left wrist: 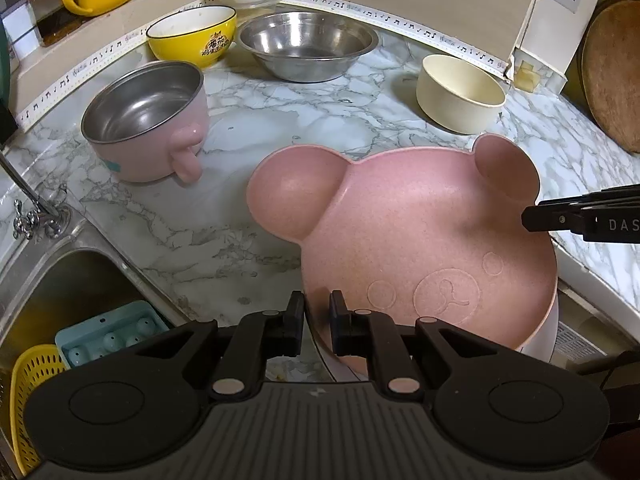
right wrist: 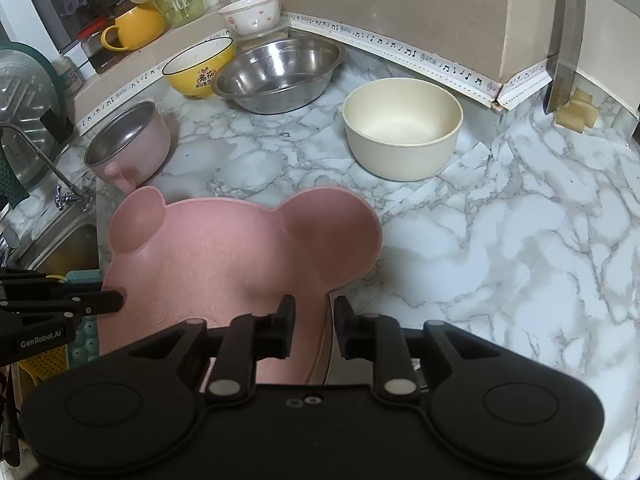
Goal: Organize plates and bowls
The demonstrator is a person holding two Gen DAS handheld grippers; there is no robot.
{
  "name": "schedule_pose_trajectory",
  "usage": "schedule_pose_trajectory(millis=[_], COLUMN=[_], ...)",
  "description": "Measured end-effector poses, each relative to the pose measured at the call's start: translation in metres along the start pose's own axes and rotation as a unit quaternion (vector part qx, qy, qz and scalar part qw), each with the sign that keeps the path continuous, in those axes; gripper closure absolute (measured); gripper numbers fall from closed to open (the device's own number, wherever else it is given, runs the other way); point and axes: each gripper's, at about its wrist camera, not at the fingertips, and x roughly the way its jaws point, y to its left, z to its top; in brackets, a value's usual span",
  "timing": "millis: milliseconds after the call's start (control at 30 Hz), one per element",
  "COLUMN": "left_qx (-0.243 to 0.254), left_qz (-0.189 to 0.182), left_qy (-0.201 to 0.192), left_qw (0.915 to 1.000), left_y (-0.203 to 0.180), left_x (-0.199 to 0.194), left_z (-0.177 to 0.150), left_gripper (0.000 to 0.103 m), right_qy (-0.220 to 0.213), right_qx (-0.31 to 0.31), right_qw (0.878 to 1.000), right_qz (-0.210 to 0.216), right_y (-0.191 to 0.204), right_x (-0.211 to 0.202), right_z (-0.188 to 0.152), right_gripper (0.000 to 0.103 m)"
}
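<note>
Left wrist view: a pink bear-shaped speckled plastic plate (left wrist: 420, 240) is seen held above the white marble-patterned counter (left wrist: 248, 120), near its front edge beside the steel sink (left wrist: 60, 280). The left tongs (left wrist: 317, 320) are clenched on the plate's near rim, one finger on each face of the rim. The right tongs (left wrist: 532, 216) are noted at the plate's opposite rim, below one ear; from this side their state cannot be told. Further back are recorded a pink steel-lined bowl with handle (left wrist: 148, 120), a yellow ceramic bowl (left wrist: 192, 36), a wide stainless steel basin (left wrist: 308, 44) and a cream round bowl (left wrist: 460, 92).

Right wrist view: the right tongs (right wrist: 314, 328) are seen straddling the plate (right wrist: 224, 256) rim, and are judged to be gripping it. The left tongs (right wrist: 118, 300) are seen at the plate's far side.

Handling, as a judgement: the plate is taken to be light, stiff and fairly smooth; the thin rim is the sound hold, the ear hollows less so. Open counter is observed between the pink handled bowl (right wrist: 128, 140) and the cream bowl (right wrist: 404, 128), and more widely to the right. The sink edge and the counter's front edge are flagged as drop risks.
</note>
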Motion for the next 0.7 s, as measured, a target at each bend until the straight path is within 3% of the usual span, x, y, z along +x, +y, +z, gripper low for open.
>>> schedule_pose_trajectory(millis=[333,400,533,700], left_qx=[-0.002,-0.006,-0.015,-0.015], left_qz=[-0.007,-0.012,-0.01,-0.01], left_qy=[-0.013,-0.018,-0.045,-0.067], left_qw=[0.9999,0.9997,0.9988,0.9976], left_y=[0.003,0.004,0.006,0.005], left_x=[-0.011,-0.015,-0.027,-0.04], left_z=[-0.004,-0.005,-0.006,0.0], left_gripper=[0.09,0.082,0.039,0.038], right_qy=[-0.007,-0.01,-0.017,-0.03], right_qx=[-0.002,-0.004,-0.012,-0.023], right_qw=[1.0,1.0,1.0,0.999], right_qz=[0.004,0.004,0.006,0.008], right_y=[0.0,0.001,0.004,0.008], right_x=[-0.013,-0.016,-0.023,-0.034], right_z=[0.001,0.002,0.003,0.006], right_gripper=[0.066,0.062,0.056,0.039])
